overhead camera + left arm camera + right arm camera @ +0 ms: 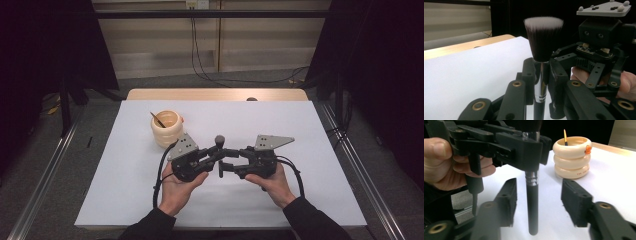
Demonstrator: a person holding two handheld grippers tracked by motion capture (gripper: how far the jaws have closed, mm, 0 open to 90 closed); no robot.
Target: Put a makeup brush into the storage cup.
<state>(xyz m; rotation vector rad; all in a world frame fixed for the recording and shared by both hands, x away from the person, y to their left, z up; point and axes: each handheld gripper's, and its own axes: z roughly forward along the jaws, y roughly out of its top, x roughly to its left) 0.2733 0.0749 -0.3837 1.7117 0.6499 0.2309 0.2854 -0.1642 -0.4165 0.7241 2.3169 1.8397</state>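
— Left claw?
— Pinching the makeup brush on its shiny metal collar, just below the bristles. Pads tight on either side in the left gripper view. Brush upright, dark bristle head with pale tips on top, black handle hanging down free in the right gripper view.

— Right claw?
— Spread. Pads standing apart on both sides of the black handle, touching neither side. Handle between them, gaps left and right.

— Whereabouts over the bench?
— Above the middle of the white surface, towards the near edge. Both claws facing each other in the high view, tips meeting around the brush, one hand under the left tool and the other hand under the right.

— Handle end resting on the bench?
— Cannot tell from these views; hanging close above it at least.

— Anything else nearby?
— Cream ribbed holder, like three stacked rings, standing upright on the bench beyond and left of the claws, apart from them. Small orange mark on its rim. Thin stick with a yellowish tip leaning inside.
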